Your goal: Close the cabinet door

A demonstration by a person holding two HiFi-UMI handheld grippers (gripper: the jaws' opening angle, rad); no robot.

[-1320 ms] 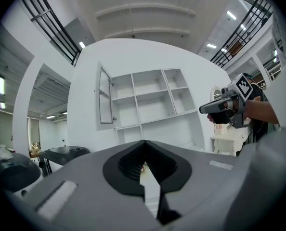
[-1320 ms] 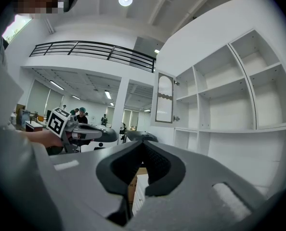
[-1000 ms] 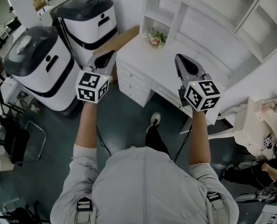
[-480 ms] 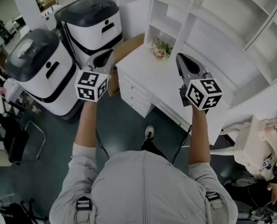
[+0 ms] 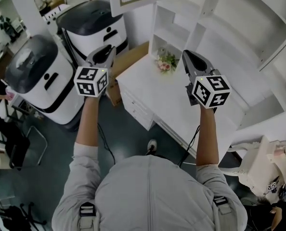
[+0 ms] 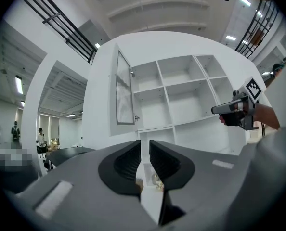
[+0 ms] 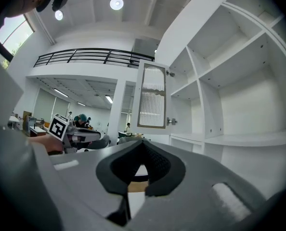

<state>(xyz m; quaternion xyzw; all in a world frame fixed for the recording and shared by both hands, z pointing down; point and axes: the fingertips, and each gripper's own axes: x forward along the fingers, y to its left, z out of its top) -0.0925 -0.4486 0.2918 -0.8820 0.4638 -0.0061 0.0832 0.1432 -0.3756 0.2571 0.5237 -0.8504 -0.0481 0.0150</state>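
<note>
Your left gripper (image 6: 145,148) holds its jaws a narrow gap apart and they are opening, with nothing between them. Your right gripper (image 7: 142,146) has its jaws closed tip to tip, empty. The cabinet door (image 7: 151,96) stands swung open ahead, at the left end of the shelves (image 5: 229,28), above the white table (image 5: 162,90).
</note>
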